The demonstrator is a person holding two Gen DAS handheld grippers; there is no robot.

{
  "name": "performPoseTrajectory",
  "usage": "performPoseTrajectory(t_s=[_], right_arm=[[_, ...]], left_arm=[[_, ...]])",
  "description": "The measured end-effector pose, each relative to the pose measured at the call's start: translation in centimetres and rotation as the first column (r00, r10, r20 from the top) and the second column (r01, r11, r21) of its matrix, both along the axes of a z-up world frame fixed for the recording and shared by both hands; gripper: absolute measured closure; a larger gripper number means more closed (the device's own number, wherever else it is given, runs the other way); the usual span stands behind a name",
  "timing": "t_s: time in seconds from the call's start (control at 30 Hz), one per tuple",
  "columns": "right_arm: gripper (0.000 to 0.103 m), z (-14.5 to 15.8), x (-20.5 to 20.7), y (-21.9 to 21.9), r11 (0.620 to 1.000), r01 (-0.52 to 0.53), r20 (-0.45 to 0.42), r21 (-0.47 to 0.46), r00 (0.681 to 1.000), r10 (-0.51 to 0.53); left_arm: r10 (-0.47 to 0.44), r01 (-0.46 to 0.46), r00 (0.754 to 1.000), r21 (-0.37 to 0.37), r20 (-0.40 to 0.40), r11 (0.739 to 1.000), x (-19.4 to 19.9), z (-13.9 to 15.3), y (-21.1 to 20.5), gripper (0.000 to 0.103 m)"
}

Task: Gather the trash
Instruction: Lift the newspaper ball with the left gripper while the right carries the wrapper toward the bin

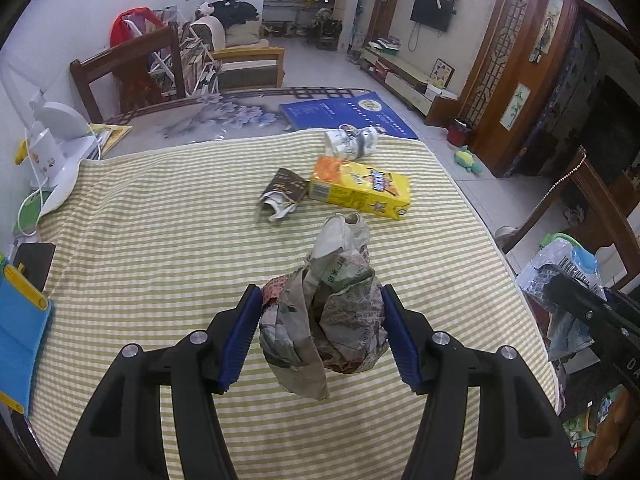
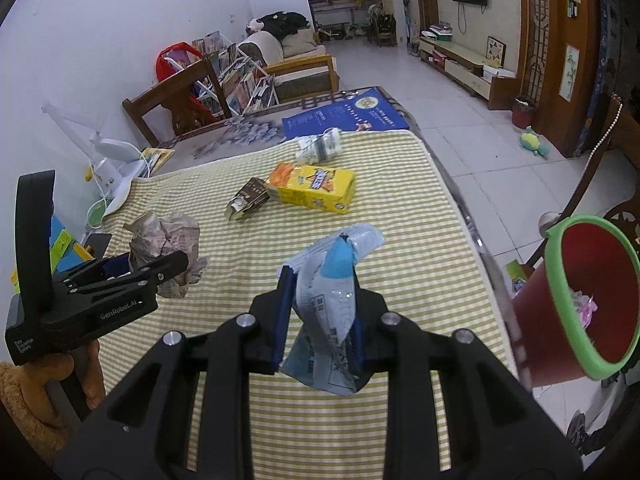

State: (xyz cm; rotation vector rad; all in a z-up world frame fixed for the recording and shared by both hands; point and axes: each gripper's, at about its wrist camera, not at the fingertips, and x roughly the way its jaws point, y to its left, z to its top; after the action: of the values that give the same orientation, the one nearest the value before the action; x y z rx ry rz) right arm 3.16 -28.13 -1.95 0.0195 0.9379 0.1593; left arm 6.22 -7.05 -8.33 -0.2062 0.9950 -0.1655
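Note:
My left gripper (image 1: pixel 322 330) is shut on a crumpled newspaper ball (image 1: pixel 320 320), held over the striped cloth; the ball also shows in the right wrist view (image 2: pixel 166 248). My right gripper (image 2: pixel 320 320) is shut on a pale blue plastic wrapper (image 2: pixel 332 300), seen at the left view's right edge (image 1: pixel 560 276). A red bin with a green rim (image 2: pixel 576 304) sits off the table's right edge, some trash inside. On the cloth lie a yellow carton (image 1: pixel 360 192), a brown torn pack (image 1: pixel 282 196) and a crushed white wrapper (image 1: pixel 350 142).
The table (image 1: pixel 160 220) has a yellow-striped cloth. A blue book (image 1: pixel 344 114) lies at the far end. A white desk lamp (image 1: pixel 56 140) and blue and yellow items (image 1: pixel 20 320) stand at the left edge. Wooden chairs stand behind and to the right.

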Motion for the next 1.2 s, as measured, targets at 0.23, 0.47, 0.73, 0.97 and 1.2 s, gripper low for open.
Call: performPoseTrajectory(t_s=[0.23,0.47,0.73,0.97,1.2], right_arm=[[0.078,0.9,0.8,-3.7,1.0,-0.019,0.004,0.012,1.0,0.019],[0.078,1.1,1.8,-7.3,0.999,-0.049,-0.008,0.021,0.999,0.049],[0.078,1.5,2.1,-10.2,0.993,-0.112,-0.005,0.038,0.994,0.112],[0.078,2.0,1.2,-13.6,0.994,-0.103,-0.001,0.046,0.995,0.104],[0.078,2.7,0.2,-18.9,0.999,-0.015,0.017,0.05,1.0,0.014]], left_arm=[[0.01,-0.01,1.0,0.006,-0.001,1.0,0.3,1.0,-4.1,0.046],[0.028,-0.028,1.0,0.007,-0.002,1.0,0.0,1.8,-8.4,0.045],[0.093,-0.093,0.996,0.008,-0.007,0.996,-1.3,2.7,-11.6,0.045],[0.099,-0.099,0.995,0.005,0.009,0.995,-1.8,3.4,-14.9,0.045],[0.007,-0.007,1.0,-0.007,0.007,1.0,-1.0,4.0,-20.1,0.045]])
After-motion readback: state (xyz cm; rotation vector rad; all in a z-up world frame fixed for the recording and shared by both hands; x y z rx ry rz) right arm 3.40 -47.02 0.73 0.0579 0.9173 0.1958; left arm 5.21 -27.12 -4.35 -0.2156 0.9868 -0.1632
